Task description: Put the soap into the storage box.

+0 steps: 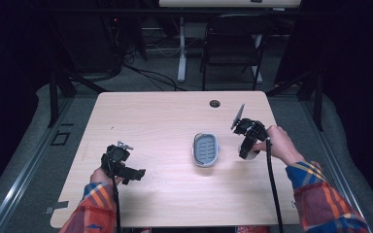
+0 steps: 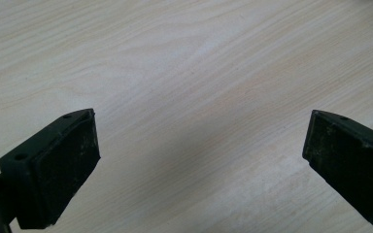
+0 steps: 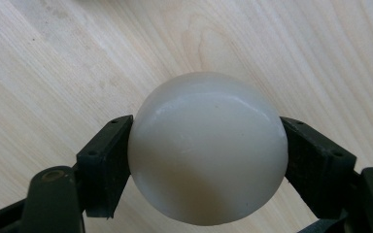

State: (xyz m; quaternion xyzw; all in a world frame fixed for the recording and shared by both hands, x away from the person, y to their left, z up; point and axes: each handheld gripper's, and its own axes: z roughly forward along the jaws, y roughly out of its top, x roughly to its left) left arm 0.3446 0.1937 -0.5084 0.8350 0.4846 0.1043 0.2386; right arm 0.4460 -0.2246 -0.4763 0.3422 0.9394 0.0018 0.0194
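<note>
White ball [image 3: 208, 148]: smooth, cream-white, round. Clamped between the two black pads of your right gripper [image 3: 208, 160], one pad [image 3: 108, 162] pressing each side. Bare wood grain lies behind it in the right gripper view.

Landmark: the grey tray [image 1: 206, 149], a small oval dish with a ribbed blue-grey inset, sitting near the middle of the table [image 1: 165, 116].

From the high view, your right gripper [image 1: 249, 153] sits just right of the grey tray, apart from it, jaws pointing down toward the tabletop; a pale sliver of the ball shows at its tip. Your right hand [image 1: 278, 143] grips it from the far side of the tray.

Your left gripper [image 1: 137, 174] is well to the left of the grey tray and nearer you, low over the wood. Its jaws stand wide apart, with bare tabletop between them in the left gripper view [image 2: 201, 145].
</note>
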